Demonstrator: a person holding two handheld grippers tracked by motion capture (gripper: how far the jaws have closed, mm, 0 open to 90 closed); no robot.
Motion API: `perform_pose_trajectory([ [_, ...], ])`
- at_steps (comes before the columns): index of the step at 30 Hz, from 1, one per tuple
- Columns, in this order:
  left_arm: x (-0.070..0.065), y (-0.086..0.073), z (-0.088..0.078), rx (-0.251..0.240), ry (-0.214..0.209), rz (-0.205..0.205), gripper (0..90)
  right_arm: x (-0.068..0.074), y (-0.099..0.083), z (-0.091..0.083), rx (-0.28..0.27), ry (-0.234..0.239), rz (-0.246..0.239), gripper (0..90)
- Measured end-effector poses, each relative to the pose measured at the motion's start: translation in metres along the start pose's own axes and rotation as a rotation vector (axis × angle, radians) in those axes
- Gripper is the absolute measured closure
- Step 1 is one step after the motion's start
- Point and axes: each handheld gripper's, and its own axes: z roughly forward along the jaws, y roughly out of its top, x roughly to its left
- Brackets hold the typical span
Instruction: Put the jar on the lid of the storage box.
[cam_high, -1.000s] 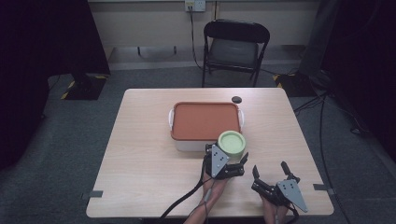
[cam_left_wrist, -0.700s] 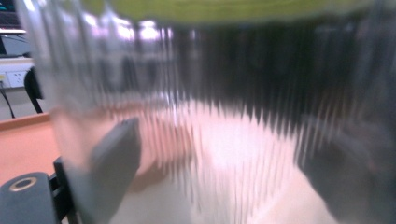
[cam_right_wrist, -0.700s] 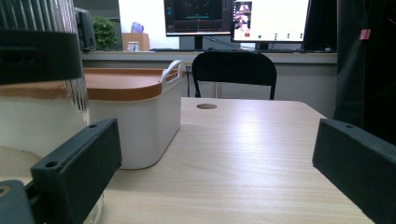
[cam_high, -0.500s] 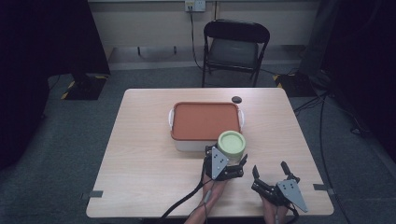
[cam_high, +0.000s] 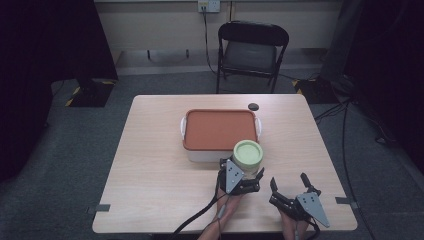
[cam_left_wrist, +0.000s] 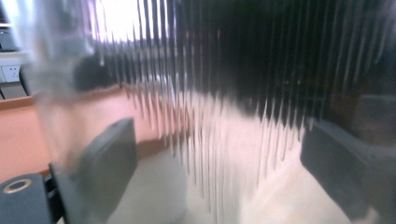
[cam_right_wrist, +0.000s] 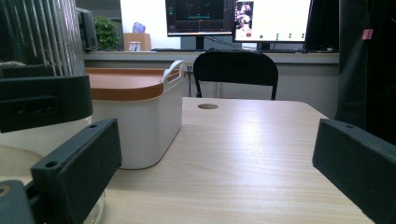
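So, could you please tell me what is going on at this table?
A person holds a tool in each hand. The left tool is closed around a ribbed clear jar with a green lid, standing on the table right in front of the white box with an orange lid. The right tool waits open beside it, holding nothing.

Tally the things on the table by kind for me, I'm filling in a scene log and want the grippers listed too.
Ribbed clear jar with pale green lid: 1
White bin with orange lid: 1
Small dark round disc: 1
Handheld grippers: 2, the left gripper around the jar, the right gripper open beside it
Total: 5
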Motion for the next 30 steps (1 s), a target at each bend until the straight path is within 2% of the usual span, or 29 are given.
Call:
perform_pose_trajectory([
  [13,0.000,-0.009,0.000,0.012,0.003,-0.008,7.4,0.000,0.000,0.000,0.000,0.002,0.001,0.4],
  [17,-0.001,-0.011,-0.001,0.008,0.003,-0.015,10.1,0.000,0.000,0.000,0.000,0.002,0.001,0.4],
  [25,-0.003,-0.015,0.000,0.009,0.020,-0.004,10.1,0.000,0.000,0.000,0.000,0.002,0.001,0.4],
  [30,-0.004,-0.018,0.000,0.001,0.032,0.025,9.5,0.000,0.000,0.000,0.000,0.003,0.001,0.4],
])
